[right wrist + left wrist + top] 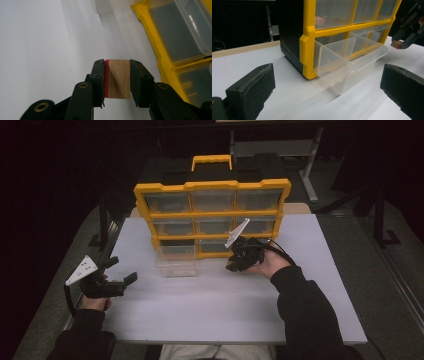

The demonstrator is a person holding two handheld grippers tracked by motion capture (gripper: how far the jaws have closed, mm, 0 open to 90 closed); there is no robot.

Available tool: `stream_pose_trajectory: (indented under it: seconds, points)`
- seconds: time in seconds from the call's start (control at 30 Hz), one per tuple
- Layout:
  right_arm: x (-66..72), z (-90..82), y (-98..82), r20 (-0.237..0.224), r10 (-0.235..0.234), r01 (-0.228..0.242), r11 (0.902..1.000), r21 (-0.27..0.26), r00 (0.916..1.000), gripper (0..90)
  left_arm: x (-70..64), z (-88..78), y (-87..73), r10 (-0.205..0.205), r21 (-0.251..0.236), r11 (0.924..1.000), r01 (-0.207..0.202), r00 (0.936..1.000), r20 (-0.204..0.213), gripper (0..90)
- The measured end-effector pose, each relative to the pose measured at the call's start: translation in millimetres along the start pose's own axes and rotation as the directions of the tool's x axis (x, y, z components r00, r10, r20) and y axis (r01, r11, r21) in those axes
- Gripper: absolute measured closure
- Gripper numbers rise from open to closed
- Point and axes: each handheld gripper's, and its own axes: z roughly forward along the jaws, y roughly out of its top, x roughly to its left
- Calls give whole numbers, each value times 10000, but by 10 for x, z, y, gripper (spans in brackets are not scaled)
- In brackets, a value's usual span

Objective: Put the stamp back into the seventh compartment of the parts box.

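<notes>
Small brown wooden block (117, 78) with red edge, clamped between right tongs (117, 80), above white table (45, 50)

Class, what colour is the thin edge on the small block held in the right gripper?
Red, along one side of the brown block; clearest in the right gripper view.

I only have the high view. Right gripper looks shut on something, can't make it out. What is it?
Observer: The right gripper clamps a small brown block with one red face against a jaw.
Operator: Is the pulled-out drawer empty?
Observer: In the left gripper view the clear drawer looks empty, slid halfway out of the yellow organizer.
Operator: Left gripper?
Observer: The left gripper has its jaws wide apart with nothing between them, aimed at that drawer.
</notes>
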Motion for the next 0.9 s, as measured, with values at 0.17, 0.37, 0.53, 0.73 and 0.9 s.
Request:
stream_pose_trajectory:
  seconds: [0.17, 0.37, 0.53, 0.73, 0.9]
  points:
    - [-8, -88, 41, 39, 21, -20, 9998, -222, 10000, 655, 0, -1, 1, -1, 9, 10000, 1, 10000, 15, 0]
    - [-26, -185, 67, 138, -59, 64, 9991, -423, 9999, 655, -3, 0, 1, -28, -23, 10000, 28, 10000, 16, 0]
    - [-35, -245, 105, 190, -77, 86, 9988, -475, 9998, 655, -4, -1, 1, -29, -30, 10000, 29, 10000, 21, 0]
    - [-42, -344, 197, 224, -200, 215, 9975, -672, 9995, 655, -2, -2, 1, -37, -45, 10000, 37, 10000, 18, 0]
    - [-35, -387, 315, 226, -346, 362, 9966, -742, 9991, 655, -2, -3, 2, -25, -52, 10000, 25, 10000, 31, 0]
